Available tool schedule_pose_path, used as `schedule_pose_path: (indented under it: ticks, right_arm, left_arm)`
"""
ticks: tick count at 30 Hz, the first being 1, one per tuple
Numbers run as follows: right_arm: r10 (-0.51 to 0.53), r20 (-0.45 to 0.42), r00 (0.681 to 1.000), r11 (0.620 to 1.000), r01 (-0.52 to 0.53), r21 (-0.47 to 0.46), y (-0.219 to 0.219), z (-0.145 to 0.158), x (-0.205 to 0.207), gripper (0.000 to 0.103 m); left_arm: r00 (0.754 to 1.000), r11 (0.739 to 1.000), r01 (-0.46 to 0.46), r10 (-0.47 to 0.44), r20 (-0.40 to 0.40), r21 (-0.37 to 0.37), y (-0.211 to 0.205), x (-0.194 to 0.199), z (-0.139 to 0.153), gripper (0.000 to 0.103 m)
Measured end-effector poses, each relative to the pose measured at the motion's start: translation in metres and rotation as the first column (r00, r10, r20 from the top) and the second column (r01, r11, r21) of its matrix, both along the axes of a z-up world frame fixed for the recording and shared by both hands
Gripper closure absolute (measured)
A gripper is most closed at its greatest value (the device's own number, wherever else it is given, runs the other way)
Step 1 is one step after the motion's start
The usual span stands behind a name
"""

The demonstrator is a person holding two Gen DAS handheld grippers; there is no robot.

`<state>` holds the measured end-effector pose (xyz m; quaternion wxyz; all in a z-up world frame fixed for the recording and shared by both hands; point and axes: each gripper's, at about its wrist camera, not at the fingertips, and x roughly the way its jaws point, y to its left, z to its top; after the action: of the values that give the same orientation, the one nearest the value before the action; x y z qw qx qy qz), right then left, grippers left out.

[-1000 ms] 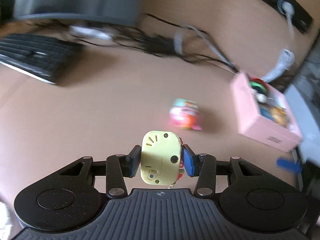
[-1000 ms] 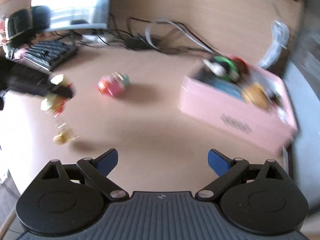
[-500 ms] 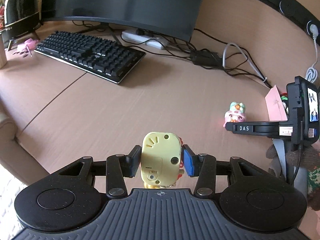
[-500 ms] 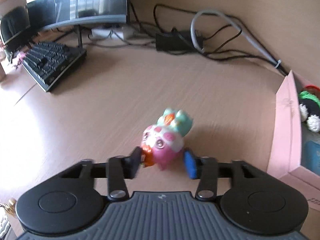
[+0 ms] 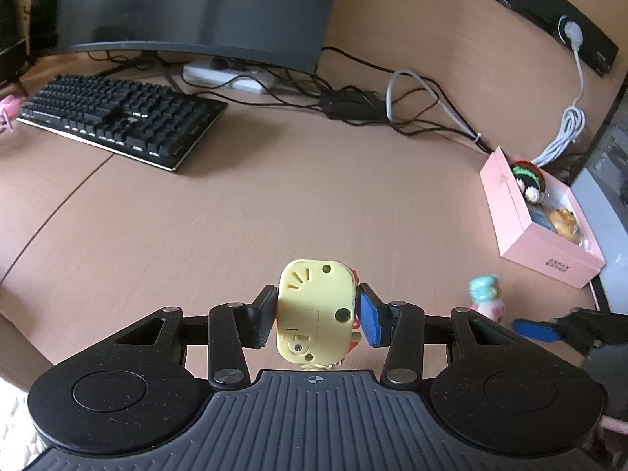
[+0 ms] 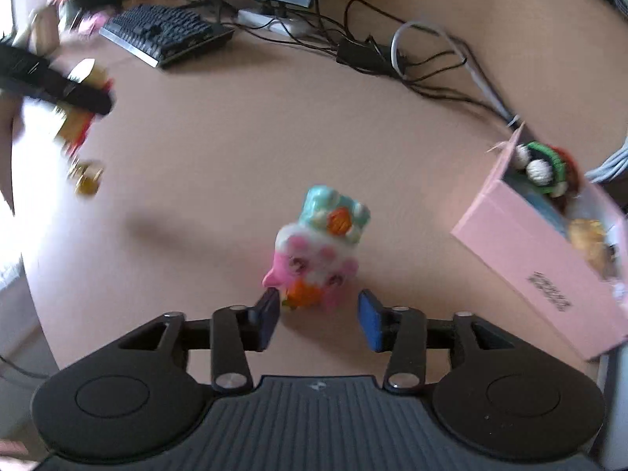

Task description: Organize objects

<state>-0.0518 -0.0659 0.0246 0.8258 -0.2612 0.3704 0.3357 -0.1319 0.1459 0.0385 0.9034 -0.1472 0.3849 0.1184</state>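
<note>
While I hold my left gripper point(image 5: 316, 316) up over the brown desk point(image 5: 196, 227), its 2 blue pads squeeze a little yellow toy point(image 5: 316, 316) from both sides. The toy shows me its flat back, with small holes and a tiny door in it. A bit of red peeks out on its right side. My right gripper point(image 6: 318, 318) is near a pink and white toy point(image 6: 318, 251) with a teal hat. The left pad touches the toy down low, but the right pad has a small gap next to it. The picture is blurry there, so I cannot tell if the toy is gripped. The toy leans a little to the left. In my left view I see that same toy low on the right, just past my gripper. A pink box point(image 5: 545, 243) sits on the desk at the right side. It is open on top and has a knitted green and red toy point(image 5: 528, 180) and some other small things inside. Far back on the desk is a black keyboard point(image 5: 121, 117), under a big dark screen point(image 5: 196, 8). Black and gray wires point(image 5: 392, 106) lie in a messy bunch behind.
</note>
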Motion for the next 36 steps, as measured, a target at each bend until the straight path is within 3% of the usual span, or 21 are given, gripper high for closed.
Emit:
schedule_pose_path:
  ticks: [2,6,10,14,17,20,23,26,30,33,36]
  right_arm:
    - [0.012,0.021,1.0,1.0,-0.012,0.005,-0.009,0.0,-0.008,0.043]
    - [-0.045,-0.067,0.997,0.997,0.049,0.055,-0.016,0.003,0.0,0.043]
    - [-0.107,-0.044,0.993,0.988,0.111,0.103,-0.008,0.015,0.008,0.042]
    - [-0.141,0.001,0.99,0.982,0.14,0.125,0.018,0.021,0.02,0.042]
    - [-0.172,-0.067,0.983,0.978,0.178,0.11,0.037,0.012,0.036,0.043]
    - [-0.221,-0.093,0.971,0.971,0.228,0.076,0.046,0.002,0.047,0.054]
    - [-0.275,-0.121,0.954,0.954,0.286,0.088,0.042,0.003,0.048,0.055]
    - [-0.298,-0.088,0.951,0.951,0.303,0.056,0.04,0.005,0.038,0.055]
    - [-0.343,-0.023,0.939,0.939,0.344,0.029,0.028,0.015,0.021,0.056]
    - [-0.379,0.02,0.925,0.924,0.377,0.056,0.012,0.035,0.0,0.056]
    - [-0.41,0.119,0.904,0.911,0.401,0.091,-0.004,0.061,-0.025,0.056]
  left_arm:
    - [1.0,1.0,-0.012,0.012,0.003,-0.021,-0.002,-0.002,-0.003,0.055]
    - [0.999,0.997,-0.017,0.02,0.031,-0.069,-0.004,-0.008,-0.01,0.055]
    - [0.999,0.992,-0.012,0.017,0.034,-0.129,-0.001,-0.019,-0.014,0.055]
    - [0.999,0.995,0.023,-0.021,0.027,-0.098,0.008,-0.031,-0.005,0.055]
    - [0.999,0.996,0.005,0.0,0.05,-0.094,0.022,-0.047,0.009,0.055]
    - [0.998,0.997,0.0,0.005,0.062,-0.071,0.038,-0.058,0.019,0.055]
    - [0.997,0.997,-0.017,0.022,0.073,-0.074,0.055,-0.061,0.023,0.055]
    - [0.997,0.996,0.006,0.001,0.079,-0.088,0.065,-0.058,0.023,0.055]
    - [0.992,0.99,0.106,-0.098,0.084,-0.097,0.065,-0.045,0.022,0.055]
    - [0.976,0.974,0.208,-0.201,0.085,-0.086,0.058,-0.026,0.017,0.055]
    - [0.961,0.957,0.276,-0.271,0.06,-0.092,0.039,-0.001,0.016,0.055]
